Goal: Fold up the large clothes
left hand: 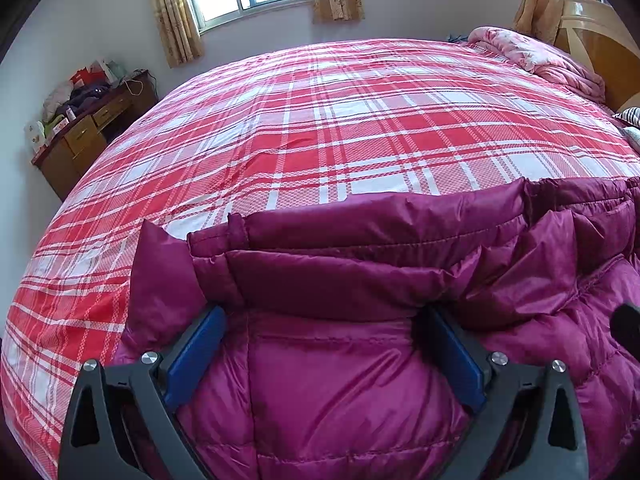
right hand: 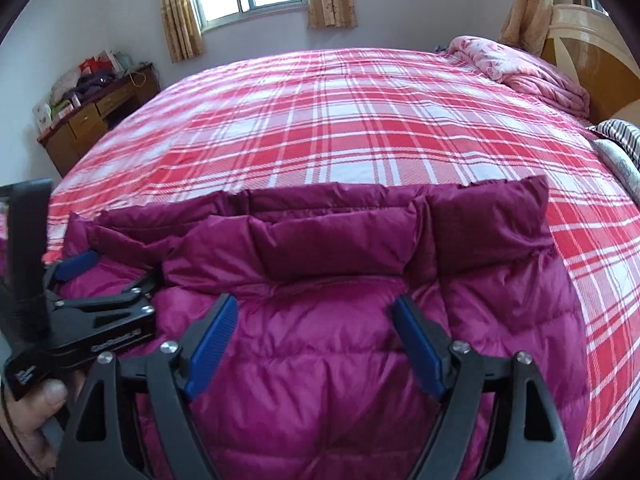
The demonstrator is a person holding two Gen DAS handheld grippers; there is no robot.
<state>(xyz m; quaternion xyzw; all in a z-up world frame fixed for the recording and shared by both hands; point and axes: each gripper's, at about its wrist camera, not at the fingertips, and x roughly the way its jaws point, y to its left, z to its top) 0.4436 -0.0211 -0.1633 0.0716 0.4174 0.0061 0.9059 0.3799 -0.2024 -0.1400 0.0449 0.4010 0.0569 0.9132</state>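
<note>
A magenta down jacket [left hand: 352, 392] lies on the red plaid bed sheet [left hand: 312, 128], its far edge turned back into a puffy fold [left hand: 344, 276]. My left gripper [left hand: 324, 312] stands wide open over the jacket, with its blue pads [left hand: 196, 356] reaching the fold's near edge and fabric bulging between them. In the right wrist view the jacket [right hand: 320, 392] fills the foreground. There my right gripper [right hand: 314, 302] is wide open a little above it and holds nothing. My left gripper [right hand: 116, 270] shows at the left, resting on the jacket.
A pink floral quilt [right hand: 532, 76] is bunched against the wooden headboard [right hand: 592, 40] at the far right. A striped pillow [right hand: 620, 132] lies at the right edge. A cluttered wooden desk [right hand: 92, 116] stands left of the bed. A person's hand [right hand: 36, 412] grips the left tool.
</note>
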